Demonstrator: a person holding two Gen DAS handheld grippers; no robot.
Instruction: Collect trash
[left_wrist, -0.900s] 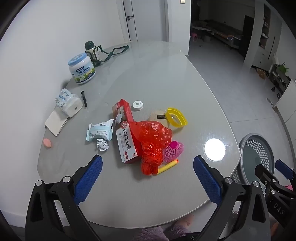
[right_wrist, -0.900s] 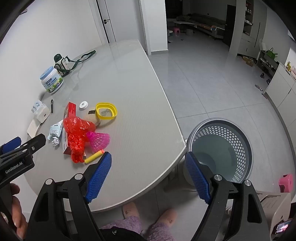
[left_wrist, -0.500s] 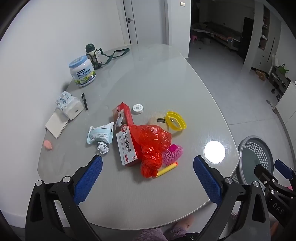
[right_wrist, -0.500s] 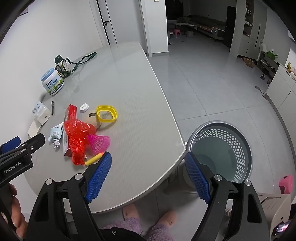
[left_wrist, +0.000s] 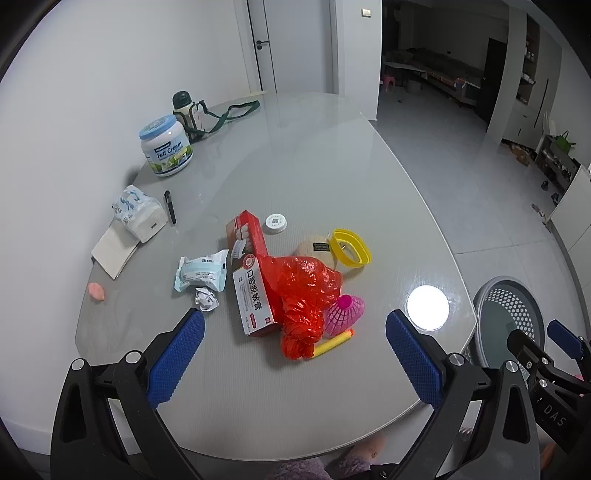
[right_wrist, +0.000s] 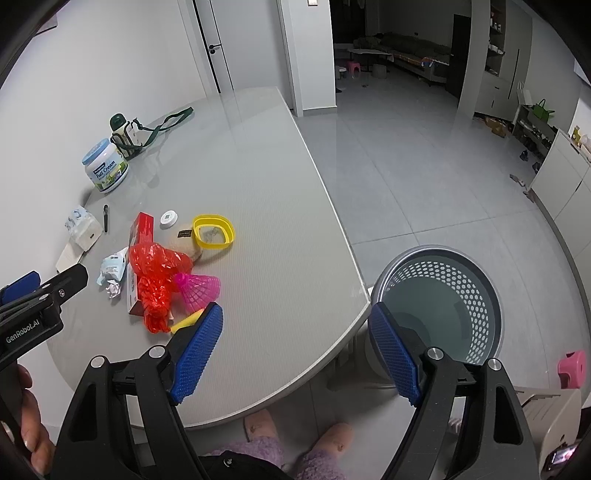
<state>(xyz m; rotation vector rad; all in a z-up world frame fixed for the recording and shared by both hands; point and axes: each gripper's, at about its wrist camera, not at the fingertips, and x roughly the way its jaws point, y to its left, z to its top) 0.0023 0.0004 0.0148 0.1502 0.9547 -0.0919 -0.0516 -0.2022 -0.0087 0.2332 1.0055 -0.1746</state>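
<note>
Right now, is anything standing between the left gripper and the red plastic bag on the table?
Nothing visible does. The left gripper is open above bare table, and the red plastic bag lies just ahead, partly on the toothpaste box.

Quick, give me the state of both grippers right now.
Left gripper: open, holding nothing, above the table near the trash pile.
Right gripper: open, holding nothing, over the table edge beside the waste basket.

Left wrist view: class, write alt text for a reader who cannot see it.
A pile of trash sits mid-table: a red plastic bag over a red-and-white box, with a pink shuttlecock alongside. The open left gripper hovers in front, empty.
</note>
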